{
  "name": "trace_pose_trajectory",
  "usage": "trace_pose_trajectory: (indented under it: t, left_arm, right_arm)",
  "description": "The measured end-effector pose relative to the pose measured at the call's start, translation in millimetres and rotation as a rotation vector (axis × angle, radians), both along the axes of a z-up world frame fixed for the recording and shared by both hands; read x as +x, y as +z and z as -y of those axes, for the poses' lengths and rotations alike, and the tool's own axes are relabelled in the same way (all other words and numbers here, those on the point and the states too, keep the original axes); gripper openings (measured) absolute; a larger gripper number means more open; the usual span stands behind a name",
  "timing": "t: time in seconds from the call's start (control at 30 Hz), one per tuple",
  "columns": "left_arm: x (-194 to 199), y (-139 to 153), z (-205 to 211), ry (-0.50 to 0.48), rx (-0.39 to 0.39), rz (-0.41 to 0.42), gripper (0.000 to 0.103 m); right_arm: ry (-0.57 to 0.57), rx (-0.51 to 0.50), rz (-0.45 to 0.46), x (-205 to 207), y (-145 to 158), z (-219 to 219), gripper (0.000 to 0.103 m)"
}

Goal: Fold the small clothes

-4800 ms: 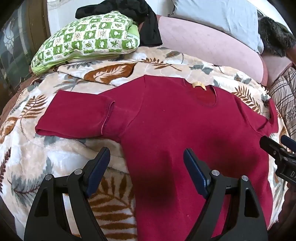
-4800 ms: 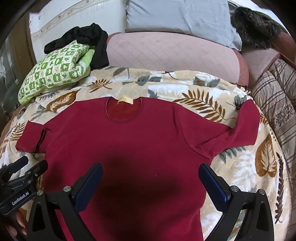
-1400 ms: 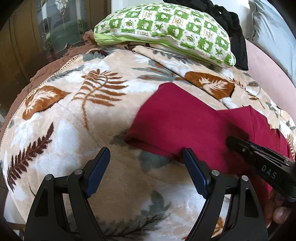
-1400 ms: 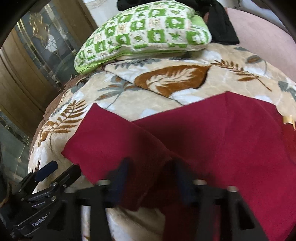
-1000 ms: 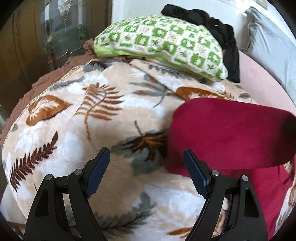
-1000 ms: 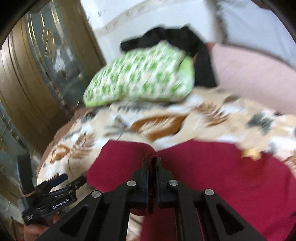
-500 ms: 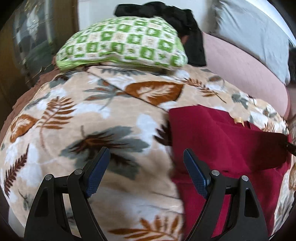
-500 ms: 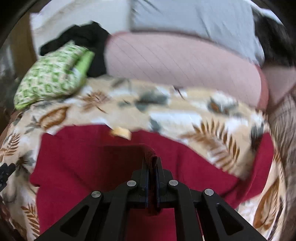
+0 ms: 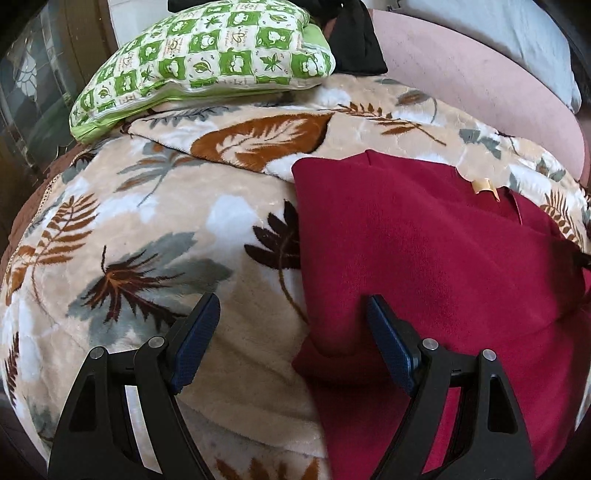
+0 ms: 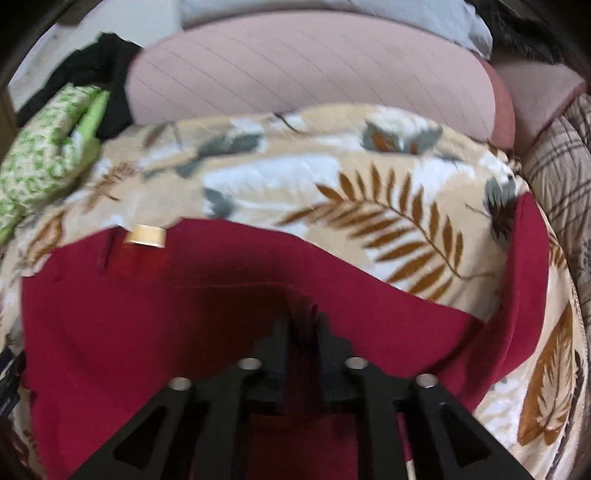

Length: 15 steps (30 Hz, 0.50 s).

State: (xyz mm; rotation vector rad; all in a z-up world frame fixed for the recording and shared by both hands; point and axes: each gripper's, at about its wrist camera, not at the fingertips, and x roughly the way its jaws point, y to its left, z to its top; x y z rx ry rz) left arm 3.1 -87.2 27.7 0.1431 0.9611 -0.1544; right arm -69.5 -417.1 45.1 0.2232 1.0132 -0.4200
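Observation:
A dark red long-sleeved top (image 9: 424,258) lies on a leaf-patterned blanket (image 9: 147,229). Its left sleeve is folded over the body, leaving a straight left edge. A tan neck label (image 9: 484,184) shows at the collar, and also in the right wrist view (image 10: 146,235). My left gripper (image 9: 291,343) is open and empty, low over the top's left edge. My right gripper (image 10: 303,325) is shut on the red fabric (image 10: 221,295) of the folded sleeve, over the middle of the top. The right sleeve (image 10: 524,280) still lies spread out to the right.
A green and white checked cushion (image 9: 207,48) and black clothing (image 9: 354,40) lie at the back left. A pink bolster (image 10: 314,74) runs along the back, with a grey pillow (image 9: 517,33) behind it. A plaid quilt (image 10: 561,177) sits at the right.
My right gripper closed on the left sleeve and carried it right across the body, folding it over. My left gripper stayed open and swung back right toward the top's new left edge.

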Motion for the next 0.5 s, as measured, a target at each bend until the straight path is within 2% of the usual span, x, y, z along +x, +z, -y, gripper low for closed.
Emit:
trace_pose_trajectory:
  t: [0.1,0.2,0.3,0.5]
  left_arm:
    - [-1,2,1,0.005,-0.011,0.006,0.082]
    - [-4,7,1,0.013,-0.042,0.019,0.082]
    - [-4,6,10,0.002,-0.051,0.016,0.082]
    - [3,-10,22,-0.016,0.008,-0.003,0.082]
  right_arm:
    - [-0.015,0.018,0.091,-23,17,1,0.027]
    - [0.054,0.052,0.132,-33,27,-14,0.027]
    - [0.153,0.077,0.096,-28,15,-36,0.027]
    - [0.136,0.075,0.033,-6,-27,-37,0.027]
